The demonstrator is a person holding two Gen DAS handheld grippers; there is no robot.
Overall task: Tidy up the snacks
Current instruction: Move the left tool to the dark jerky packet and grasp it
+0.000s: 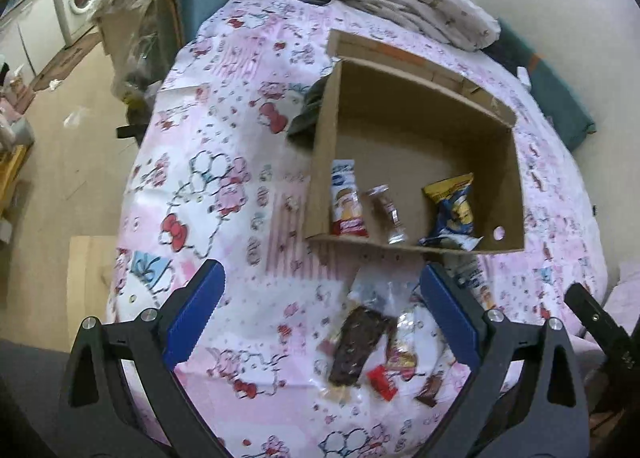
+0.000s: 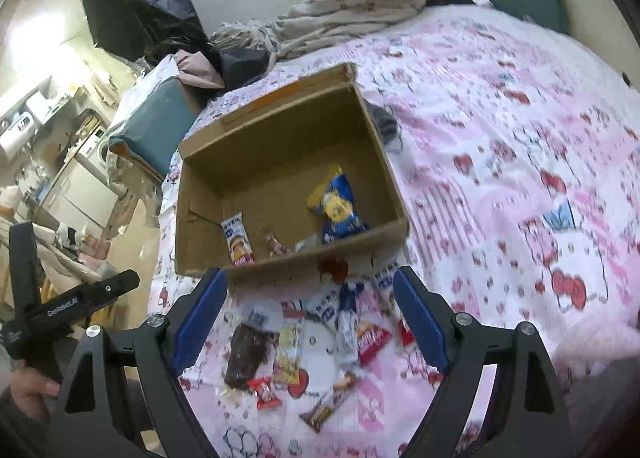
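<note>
Loose snacks point(image 2: 304, 354) lie on the pink bedsheet point(image 2: 500, 185) right under your grippers. Left gripper point(image 1: 320, 310) & right gripper point(image 2: 310, 312): both wide open, holding nothing. Cardboard box point(image 2: 200, 217) just beyond has 3 pkts inside.

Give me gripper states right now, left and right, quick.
Left gripper: open, holding nothing, above the loose snacks on the bed.
Right gripper: open, holding nothing, also above the snacks, in front of the box.
</note>
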